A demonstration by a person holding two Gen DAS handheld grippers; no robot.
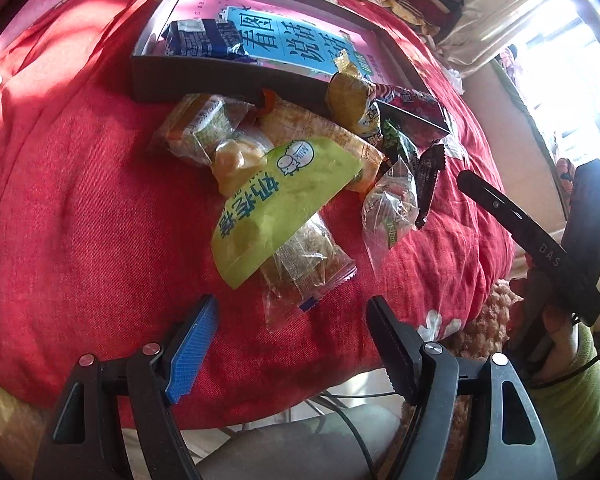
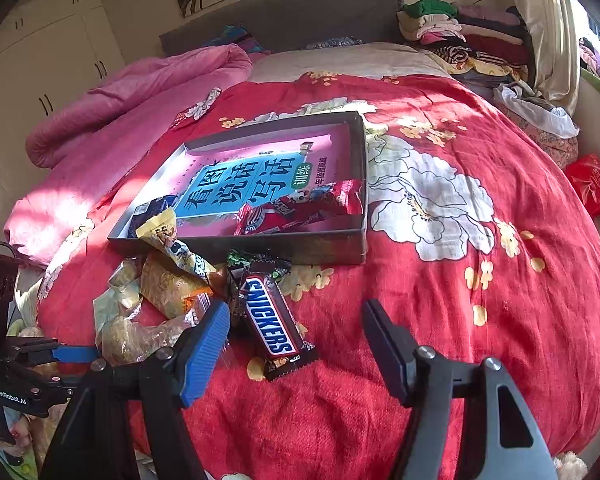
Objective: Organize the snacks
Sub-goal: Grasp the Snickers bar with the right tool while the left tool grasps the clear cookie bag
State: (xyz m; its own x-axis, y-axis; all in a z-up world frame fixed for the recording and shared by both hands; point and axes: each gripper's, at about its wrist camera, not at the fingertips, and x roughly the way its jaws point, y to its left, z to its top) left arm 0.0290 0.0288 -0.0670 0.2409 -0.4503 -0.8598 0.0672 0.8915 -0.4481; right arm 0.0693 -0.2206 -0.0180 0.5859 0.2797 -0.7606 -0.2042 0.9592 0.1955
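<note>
Blue ribbed pad and black pad of the left gripper (image 1: 292, 320) stand spread apart with nothing between them, poised over the near edge of the red floral quilt (image 1: 80, 200). Just beyond its fingertips lies a clear-wrapped cake packet (image 1: 308, 268), partly covered by a lime-green snack packet (image 1: 280, 204). Behind these a heap of small wrapped snacks (image 1: 220, 136) rests against the near wall of the dark shallow box (image 1: 188, 76). A yellow packet (image 1: 350, 98) leans over that wall. Inside the box lie a pink-and-blue booklet (image 1: 296, 40), a dark blue packet (image 1: 204, 38) at the left end and a red packet (image 2: 300, 210) at the right end.

The right gripper (image 2: 296, 320) likewise has its jaws spread and empty. A Snickers bar (image 2: 270, 324) lies on the quilt between the two fingers, nearer the blue one; whether that pad touches it cannot be told. To the bar's left sits the same heap of wrappers. A pink duvet (image 2: 140, 92) is bunched at the quilt's far left corner, and folded clothes (image 2: 460, 32) are stacked at the far right corner.
</note>
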